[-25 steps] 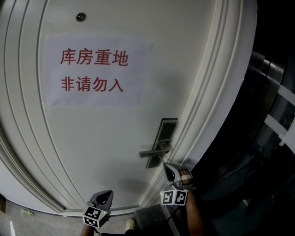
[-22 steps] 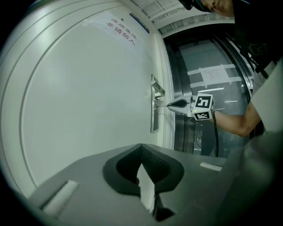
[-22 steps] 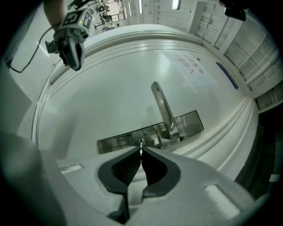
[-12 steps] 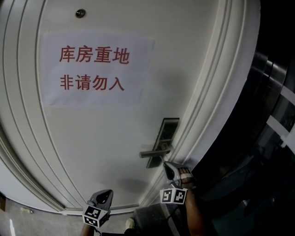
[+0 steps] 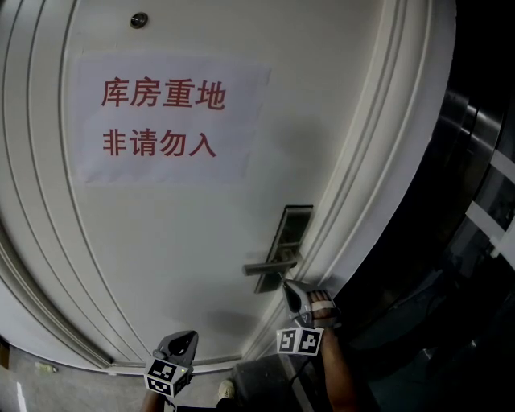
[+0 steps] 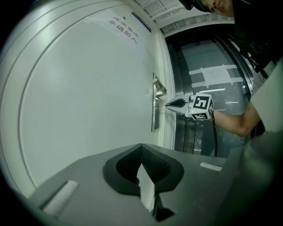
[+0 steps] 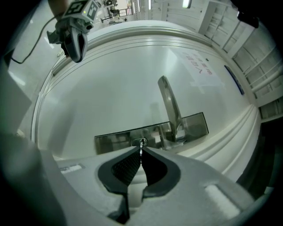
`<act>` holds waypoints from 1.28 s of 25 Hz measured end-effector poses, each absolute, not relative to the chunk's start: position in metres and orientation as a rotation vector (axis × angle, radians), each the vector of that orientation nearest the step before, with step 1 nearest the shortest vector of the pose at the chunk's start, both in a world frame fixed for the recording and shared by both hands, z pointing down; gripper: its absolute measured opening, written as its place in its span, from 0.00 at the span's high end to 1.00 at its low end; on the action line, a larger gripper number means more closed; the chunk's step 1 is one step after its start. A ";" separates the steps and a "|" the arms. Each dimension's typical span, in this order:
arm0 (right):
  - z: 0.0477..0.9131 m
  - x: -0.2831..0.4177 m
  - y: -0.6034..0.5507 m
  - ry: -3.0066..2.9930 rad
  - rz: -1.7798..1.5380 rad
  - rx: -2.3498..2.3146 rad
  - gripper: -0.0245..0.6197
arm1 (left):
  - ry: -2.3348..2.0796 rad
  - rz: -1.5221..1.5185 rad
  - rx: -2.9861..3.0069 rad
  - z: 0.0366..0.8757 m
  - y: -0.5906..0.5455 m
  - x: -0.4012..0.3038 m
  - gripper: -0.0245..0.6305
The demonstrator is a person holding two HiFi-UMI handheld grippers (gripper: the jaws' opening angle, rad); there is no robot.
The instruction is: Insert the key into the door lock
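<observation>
A small silver key (image 7: 141, 150) is pinched between my right gripper's (image 7: 141, 153) shut jaws, and its tip touches the keyhole (image 7: 140, 142) in the steel lock plate (image 7: 110, 140). The lever handle (image 7: 169, 103) juts from the plate beside it. In the head view, the right gripper (image 5: 287, 287) stands level just under the handle (image 5: 269, 265) on the white door (image 5: 177, 241). The left gripper view shows the same gripper (image 6: 169, 104) against the lock plate (image 6: 154, 110). My left gripper (image 5: 182, 339) hangs lower left, shut and empty, away from the lock.
A paper sign (image 5: 165, 121) with red characters is taped on the door, with a peephole (image 5: 139, 19) above it. The moulded door frame (image 5: 378, 161) runs along the right. Beyond it are dark glass and metal panels (image 5: 483, 185).
</observation>
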State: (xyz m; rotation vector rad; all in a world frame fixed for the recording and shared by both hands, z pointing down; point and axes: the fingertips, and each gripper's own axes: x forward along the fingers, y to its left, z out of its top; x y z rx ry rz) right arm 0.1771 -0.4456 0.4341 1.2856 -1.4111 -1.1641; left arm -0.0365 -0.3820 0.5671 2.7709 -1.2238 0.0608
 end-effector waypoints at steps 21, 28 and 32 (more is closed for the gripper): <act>0.434 0.177 -0.448 -1.325 -1.129 1.267 0.94 | -1.210 0.043 2.772 0.567 -0.383 -0.032 0.96; 0.434 0.178 -0.448 -1.296 -1.123 1.261 0.94 | -1.214 0.033 2.763 0.568 -0.384 -0.034 0.96; 0.433 0.179 -0.450 -1.282 -1.115 1.265 0.94 | -1.221 0.027 2.760 0.569 -0.383 -0.037 0.96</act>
